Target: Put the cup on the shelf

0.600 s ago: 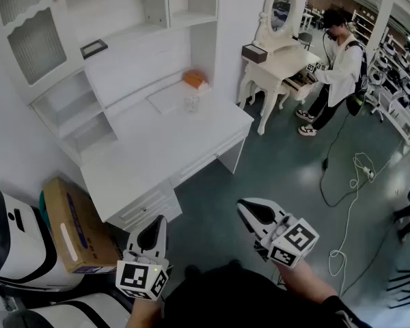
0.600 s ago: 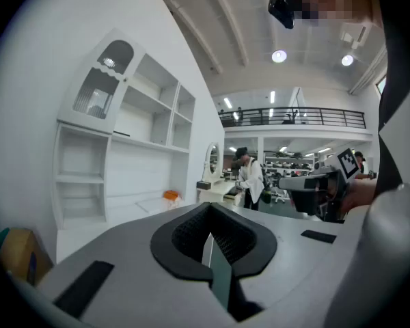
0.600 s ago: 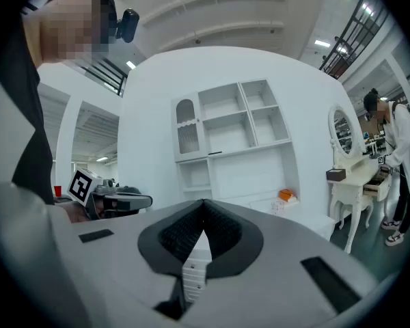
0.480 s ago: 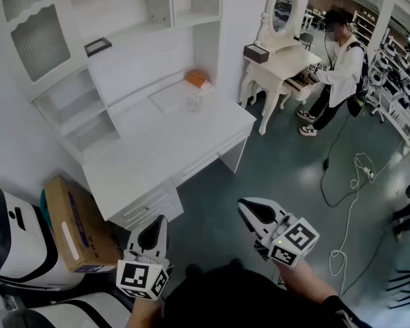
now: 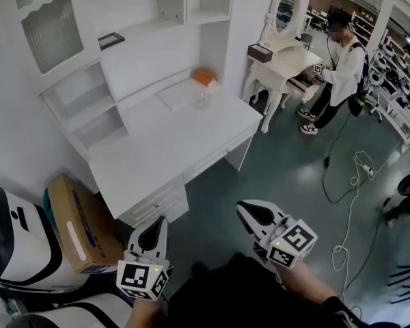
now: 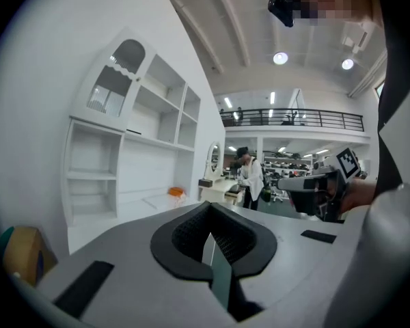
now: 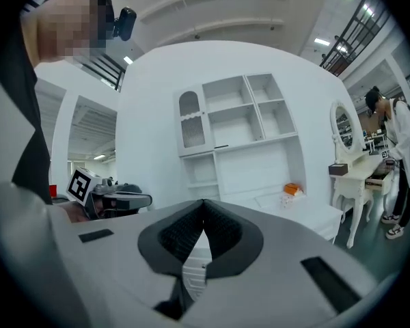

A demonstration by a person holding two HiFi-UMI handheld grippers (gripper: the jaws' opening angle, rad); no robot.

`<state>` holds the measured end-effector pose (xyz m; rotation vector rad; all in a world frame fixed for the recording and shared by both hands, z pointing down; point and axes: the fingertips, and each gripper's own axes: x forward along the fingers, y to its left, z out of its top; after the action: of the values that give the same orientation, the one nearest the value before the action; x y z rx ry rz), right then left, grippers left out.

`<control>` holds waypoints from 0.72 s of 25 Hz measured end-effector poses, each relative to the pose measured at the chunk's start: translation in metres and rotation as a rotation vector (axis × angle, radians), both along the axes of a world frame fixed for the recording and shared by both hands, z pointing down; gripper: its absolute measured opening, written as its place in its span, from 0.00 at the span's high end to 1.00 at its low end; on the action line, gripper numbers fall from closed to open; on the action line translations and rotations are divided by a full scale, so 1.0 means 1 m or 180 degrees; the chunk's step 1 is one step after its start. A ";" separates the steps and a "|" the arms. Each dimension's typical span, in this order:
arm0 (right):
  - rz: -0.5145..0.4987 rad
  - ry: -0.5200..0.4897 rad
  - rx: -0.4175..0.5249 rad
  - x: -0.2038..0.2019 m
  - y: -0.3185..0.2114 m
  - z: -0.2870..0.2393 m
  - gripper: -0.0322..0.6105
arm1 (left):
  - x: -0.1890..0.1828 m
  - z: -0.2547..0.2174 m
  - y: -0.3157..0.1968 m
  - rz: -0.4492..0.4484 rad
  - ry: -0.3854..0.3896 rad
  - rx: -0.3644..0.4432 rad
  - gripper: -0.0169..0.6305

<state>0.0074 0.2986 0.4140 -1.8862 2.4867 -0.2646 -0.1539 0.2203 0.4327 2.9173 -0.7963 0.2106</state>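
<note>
White shelf unit (image 5: 123, 53) sits on the back of the white surface (image 5: 171, 152), well ahead of both sets of jaws. Cardboard box (image 5: 78, 221) is on the floor, left of the left gripper (image 5: 156, 225). Left gripper jaws are together with nothing between them. Right gripper (image 5: 244, 209) is the same: jaws together, empty. Both are well apart from the surface. Cup (image 5: 202, 101) stands upright on the surface below the shelves, far ahead of both jaws, near an orange object (image 5: 205, 76) behind it.

White desk (image 5: 171, 142) carries a clear cup (image 5: 202, 100), an orange thing (image 5: 204, 76), a flat white sheet (image 5: 178, 94)
</note>
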 end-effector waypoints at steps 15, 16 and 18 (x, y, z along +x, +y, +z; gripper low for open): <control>-0.0184 -0.0220 -0.0163 0.046 -0.048 0.018 0.93 | 0.047 0.016 -0.039 -0.0112 -0.0055 -0.0129 0.96; -0.0214 -0.0225 -0.0168 0.054 -0.055 0.018 0.93 | 0.056 0.017 -0.045 -0.0132 -0.0061 -0.0141 0.96; -0.0266 -0.0233 -0.0166 0.073 -0.067 0.018 0.93 | 0.078 0.019 -0.059 -0.0149 -0.0075 -0.0160 0.96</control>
<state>0.0805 0.2313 0.4316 -1.7588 2.5375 -0.3957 -0.0757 0.1616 0.4522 2.8510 -0.8490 0.2574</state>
